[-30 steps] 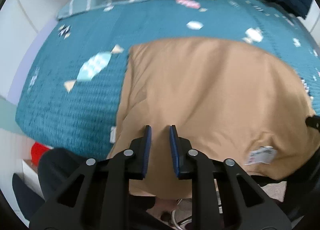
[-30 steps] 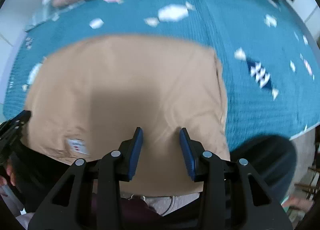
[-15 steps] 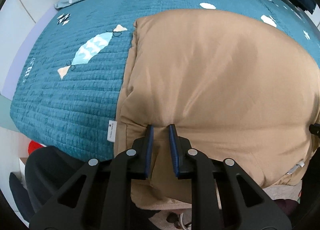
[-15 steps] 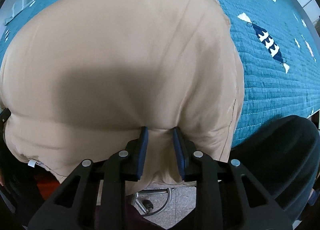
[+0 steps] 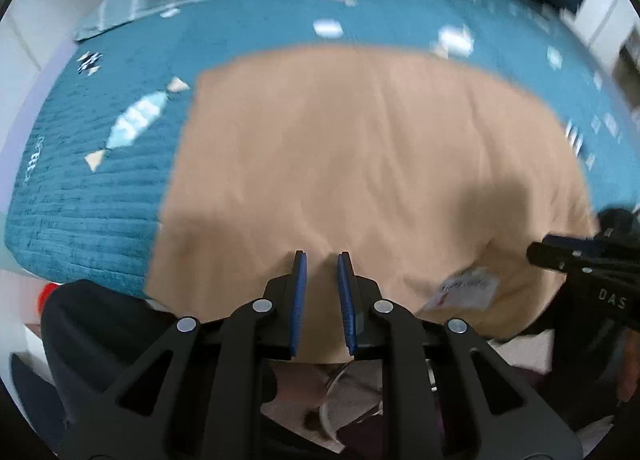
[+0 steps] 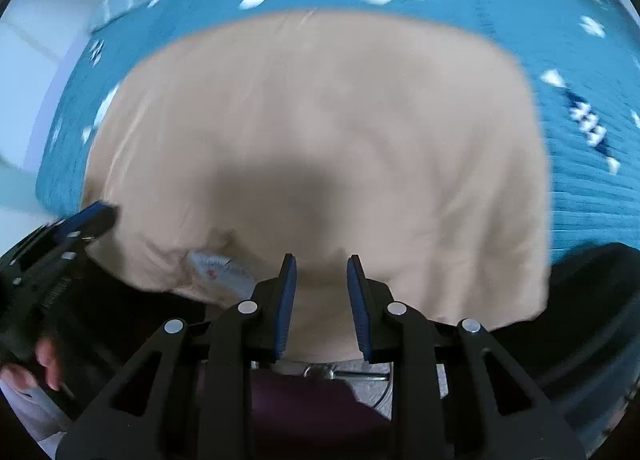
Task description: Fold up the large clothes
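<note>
I judge the tan garment [image 5: 360, 164] on the bed [image 5: 100, 188] soft and floppy, so with my left gripper [image 5: 321, 260] and right gripper [image 6: 321, 262] both narrowly parted and pinching nothing, I'd nip its near hem.

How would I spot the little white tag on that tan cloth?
Find the teal bedspread with candy shapes. The large tan garment lies spread on it. At its near edge sits the white label, the only printed patch on plain fabric.

both grippers, left [image 5: 321, 260] and right [image 6: 321, 263], point steeply down, fingers slightly parted.
</note>
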`<action>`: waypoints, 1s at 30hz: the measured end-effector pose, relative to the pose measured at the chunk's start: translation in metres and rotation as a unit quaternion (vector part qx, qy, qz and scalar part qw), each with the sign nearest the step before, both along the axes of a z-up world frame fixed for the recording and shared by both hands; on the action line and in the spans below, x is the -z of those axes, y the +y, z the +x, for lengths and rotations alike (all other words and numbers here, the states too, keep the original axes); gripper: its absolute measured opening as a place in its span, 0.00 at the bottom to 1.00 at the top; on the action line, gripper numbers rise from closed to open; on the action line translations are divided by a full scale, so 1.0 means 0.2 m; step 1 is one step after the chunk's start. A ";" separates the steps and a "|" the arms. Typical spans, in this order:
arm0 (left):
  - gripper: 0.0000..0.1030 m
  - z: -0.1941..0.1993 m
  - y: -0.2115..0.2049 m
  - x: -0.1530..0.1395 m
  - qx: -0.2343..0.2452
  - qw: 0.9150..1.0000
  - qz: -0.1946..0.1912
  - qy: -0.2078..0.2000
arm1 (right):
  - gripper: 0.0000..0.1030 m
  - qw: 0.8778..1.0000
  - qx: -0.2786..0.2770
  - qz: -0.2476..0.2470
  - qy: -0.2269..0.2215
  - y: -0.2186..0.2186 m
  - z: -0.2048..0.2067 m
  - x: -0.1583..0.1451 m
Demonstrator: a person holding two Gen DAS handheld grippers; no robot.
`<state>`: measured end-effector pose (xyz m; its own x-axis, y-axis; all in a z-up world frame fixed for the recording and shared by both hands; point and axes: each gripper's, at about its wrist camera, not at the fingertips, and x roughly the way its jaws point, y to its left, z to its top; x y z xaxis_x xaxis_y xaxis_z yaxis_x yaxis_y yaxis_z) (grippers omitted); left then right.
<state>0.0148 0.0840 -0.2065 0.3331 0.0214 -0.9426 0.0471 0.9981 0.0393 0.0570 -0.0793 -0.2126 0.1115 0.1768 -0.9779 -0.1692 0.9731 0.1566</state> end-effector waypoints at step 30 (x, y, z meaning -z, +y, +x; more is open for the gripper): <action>0.16 0.46 -0.07 0.15 -0.048 0.991 -0.049 -0.117 | 0.23 0.973 0.029 -0.019 -0.230 -0.06 0.31 0.07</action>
<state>0.1058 0.0691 -0.2358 0.5433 -0.0238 -0.8392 -0.0471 0.9972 -0.0588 0.1182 -0.0918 -0.2266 0.5472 0.1214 -0.8282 -0.1580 0.9866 0.0402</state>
